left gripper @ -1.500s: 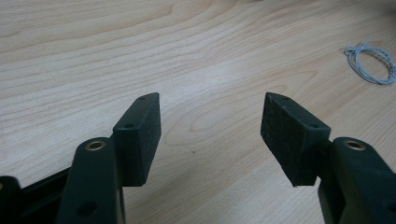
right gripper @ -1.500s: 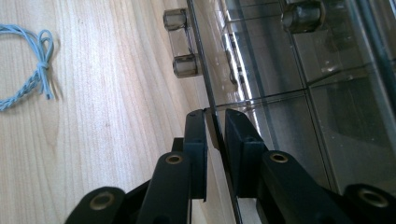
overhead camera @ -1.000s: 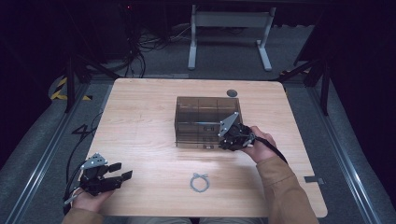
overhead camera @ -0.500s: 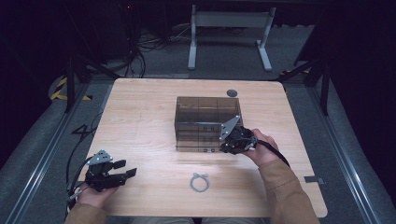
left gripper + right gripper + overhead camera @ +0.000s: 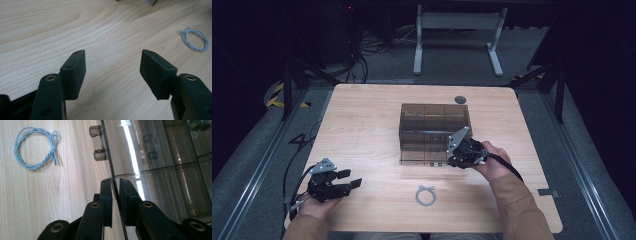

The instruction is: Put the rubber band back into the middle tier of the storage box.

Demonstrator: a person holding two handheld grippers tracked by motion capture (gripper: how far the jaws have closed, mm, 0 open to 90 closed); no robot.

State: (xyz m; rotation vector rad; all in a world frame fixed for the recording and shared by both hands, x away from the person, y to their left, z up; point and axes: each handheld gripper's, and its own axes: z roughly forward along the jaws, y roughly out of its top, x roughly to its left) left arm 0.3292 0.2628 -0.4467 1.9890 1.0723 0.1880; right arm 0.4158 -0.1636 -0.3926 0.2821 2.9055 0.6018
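Two tongs are at work over a pale wooden desk (image 5: 362, 115). The right tongs (image 5: 452, 159) sit at the near right corner of a smoky, see-through plastic box (image 5: 432, 125) that stands at the middle of the desk, and their two black jaws are pinched tight on the thin edge of the box's front panel (image 5: 140, 157). In the right gripper view that panel runs straight up between the two pads, with hardly any gap left on either side of it. A pair of small clear knobs (image 5: 98, 143) juts from the same panel farther along its edge, and shelf lines and compartments show through the tinted wall. The person's right hand (image 5: 492, 161) wraps the tool just behind the box, in a tan sleeve (image 5: 517, 205).

The left tongs (image 5: 346, 181) lie low near the front left corner of the desk, well apart from the box, and their jaws stand wide with only bare wood between them. The left gripper view shows both pads spread and nothing touching them. A cable trails off the desk edge from this tool.

A small coil of pale blue-grey cord (image 5: 426, 195), tied in a loop, lies flat on the desk in front of the box, between the two hands and nearer the right one. It touches neither tool nor the box.
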